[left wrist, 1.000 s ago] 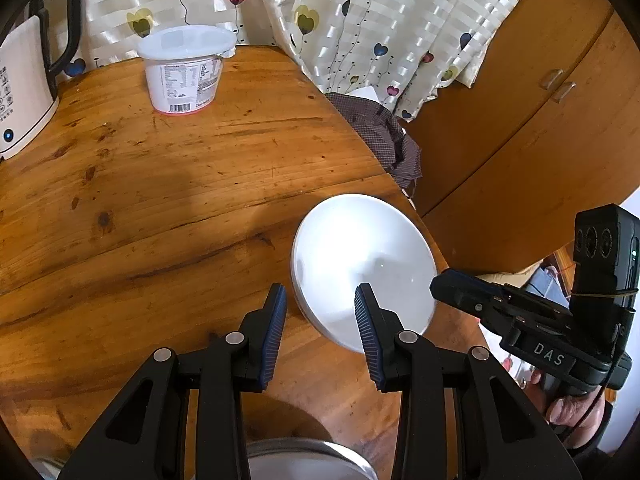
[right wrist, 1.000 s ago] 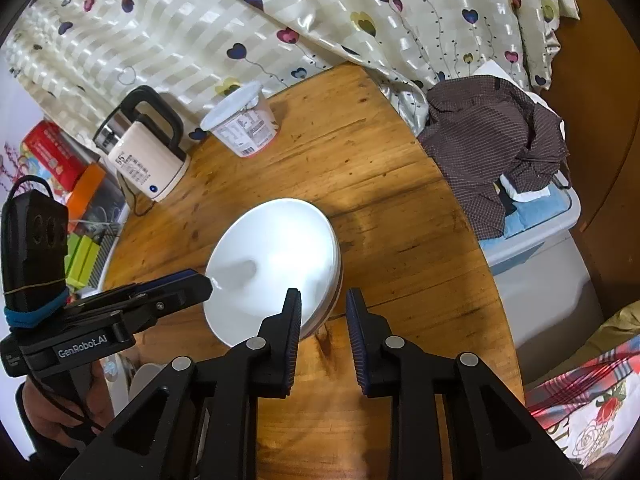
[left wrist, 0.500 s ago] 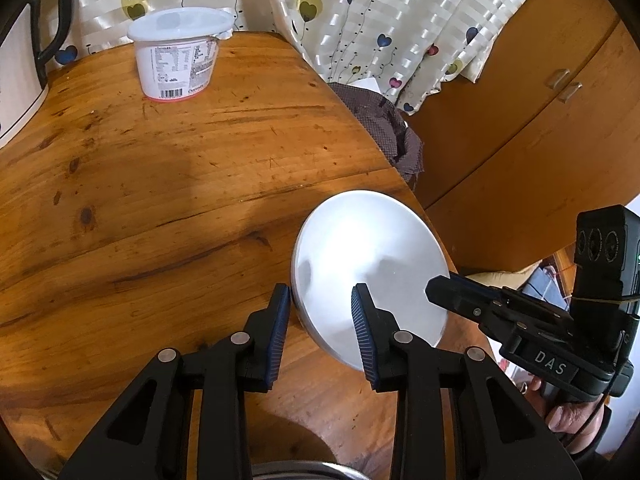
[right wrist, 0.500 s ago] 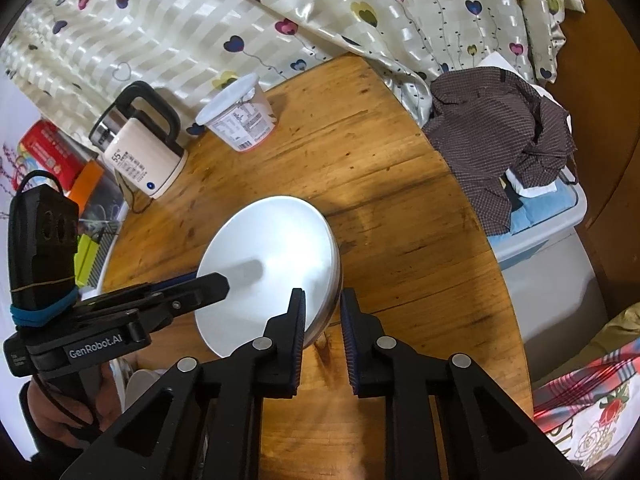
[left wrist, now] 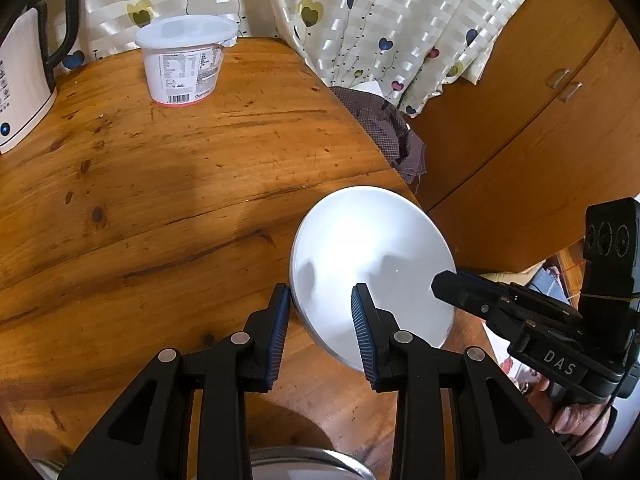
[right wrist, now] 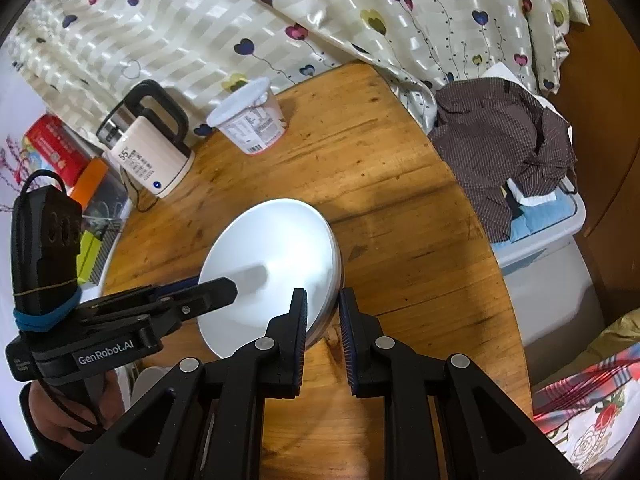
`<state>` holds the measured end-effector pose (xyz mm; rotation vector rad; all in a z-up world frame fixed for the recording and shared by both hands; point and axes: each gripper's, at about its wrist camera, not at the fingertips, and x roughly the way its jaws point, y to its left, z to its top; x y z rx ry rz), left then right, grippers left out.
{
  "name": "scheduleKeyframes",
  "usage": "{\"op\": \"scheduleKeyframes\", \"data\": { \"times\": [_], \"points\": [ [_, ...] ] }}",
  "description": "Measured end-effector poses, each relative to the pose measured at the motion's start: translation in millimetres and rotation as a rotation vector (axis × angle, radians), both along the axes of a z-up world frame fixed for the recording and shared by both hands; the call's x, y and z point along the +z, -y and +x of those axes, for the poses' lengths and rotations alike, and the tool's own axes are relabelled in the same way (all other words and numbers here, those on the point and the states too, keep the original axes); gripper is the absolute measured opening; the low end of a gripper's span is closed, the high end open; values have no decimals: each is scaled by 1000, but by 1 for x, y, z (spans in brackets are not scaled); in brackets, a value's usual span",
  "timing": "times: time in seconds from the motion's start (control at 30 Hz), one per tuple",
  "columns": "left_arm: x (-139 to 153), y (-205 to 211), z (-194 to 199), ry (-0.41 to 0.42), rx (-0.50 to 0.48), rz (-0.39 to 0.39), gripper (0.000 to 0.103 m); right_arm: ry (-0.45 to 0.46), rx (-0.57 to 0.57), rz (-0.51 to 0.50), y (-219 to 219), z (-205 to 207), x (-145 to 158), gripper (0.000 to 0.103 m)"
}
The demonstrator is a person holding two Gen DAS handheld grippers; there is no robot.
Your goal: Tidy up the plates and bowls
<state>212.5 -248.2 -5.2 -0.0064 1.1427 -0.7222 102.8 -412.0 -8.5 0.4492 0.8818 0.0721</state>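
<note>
A white plate (left wrist: 372, 264) is held tilted above the wooden table (left wrist: 160, 184) near its right edge. My left gripper (left wrist: 320, 316) straddles the plate's near-left rim, jaws closing on it. My right gripper (right wrist: 323, 316) clamps the plate's (right wrist: 276, 264) opposite rim between its narrow-set fingers. Each gripper shows in the other's view: the right one (left wrist: 444, 284) at the plate's right rim, the left one (right wrist: 228, 292) over its left side. A metal bowl rim (left wrist: 304, 464) shows at the bottom edge under my left gripper.
A white lidded tub (left wrist: 184, 60) and an electric kettle (right wrist: 148, 148) stand at the table's back by the heart-print curtain. A brown shirt (right wrist: 508, 148) lies on a plastic bin beside the table. A wooden cabinet (left wrist: 540, 120) stands to the right.
Both grippers have narrowed onto the plate's rims. The plate has tilted and lifted slightly, and both views have shifted a little.
</note>
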Motion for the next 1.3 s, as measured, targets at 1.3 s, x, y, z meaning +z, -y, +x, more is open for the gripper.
{"op": "scheduleKeyframes", "data": {
  "times": [1.3],
  "points": [
    [64,-94,-75,118,95,-42,33,106,129,-34,-84,-54,64,16]
  ]
}}
